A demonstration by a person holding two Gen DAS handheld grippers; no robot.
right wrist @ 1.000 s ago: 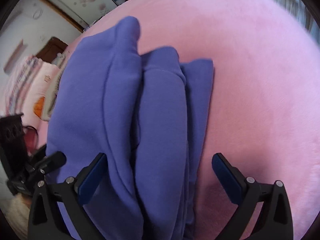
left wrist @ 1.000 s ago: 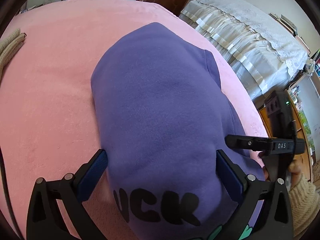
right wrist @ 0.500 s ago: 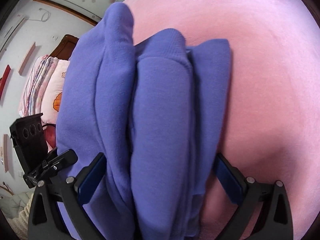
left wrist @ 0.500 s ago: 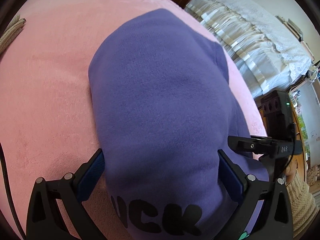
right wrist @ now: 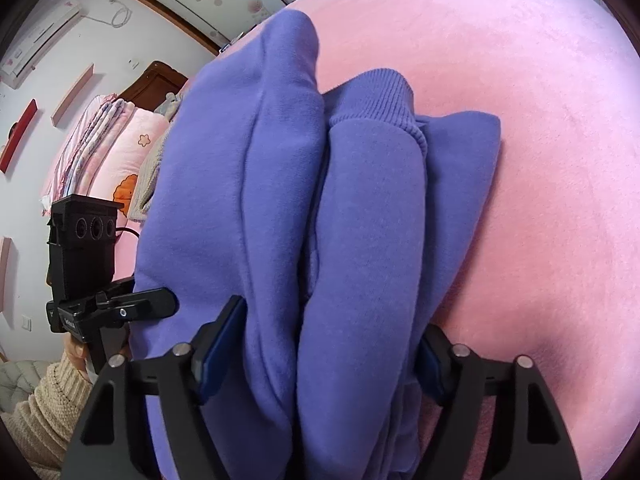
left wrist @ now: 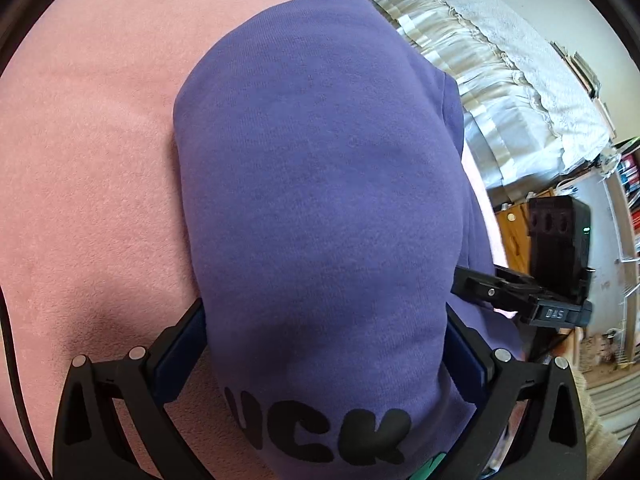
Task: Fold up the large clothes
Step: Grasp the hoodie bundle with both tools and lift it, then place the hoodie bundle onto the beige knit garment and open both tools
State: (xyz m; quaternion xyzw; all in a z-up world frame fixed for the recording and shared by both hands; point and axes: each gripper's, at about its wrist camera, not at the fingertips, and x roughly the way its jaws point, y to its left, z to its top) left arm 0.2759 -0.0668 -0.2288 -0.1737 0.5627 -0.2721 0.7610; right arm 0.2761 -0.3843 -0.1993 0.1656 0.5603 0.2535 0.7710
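A purple sweatshirt, folded into a thick bundle with black letters near one end, lies on the pink blanket. My left gripper straddles the lettered end at full spread, open, with the bundle's sides against both blue pads. In the right wrist view the sweatshirt shows stacked folds and a ribbed cuff. My right gripper is at that end, its jaws closing, and the pads press the folds between them. A black finger of the right one shows past the bundle.
A second bed with a white lace cover stands beyond the blanket's edge, with a wooden cabinet beside it. Folded quilts and a pink pillow lie at the far left. A person's cream knit sleeve holds the left gripper's handle.
The right gripper's jaws have narrowed from wide apart onto the sweatshirt's folds. Both views have tilted and drawn slightly closer to the bundle. The left jaws keep the same spread.
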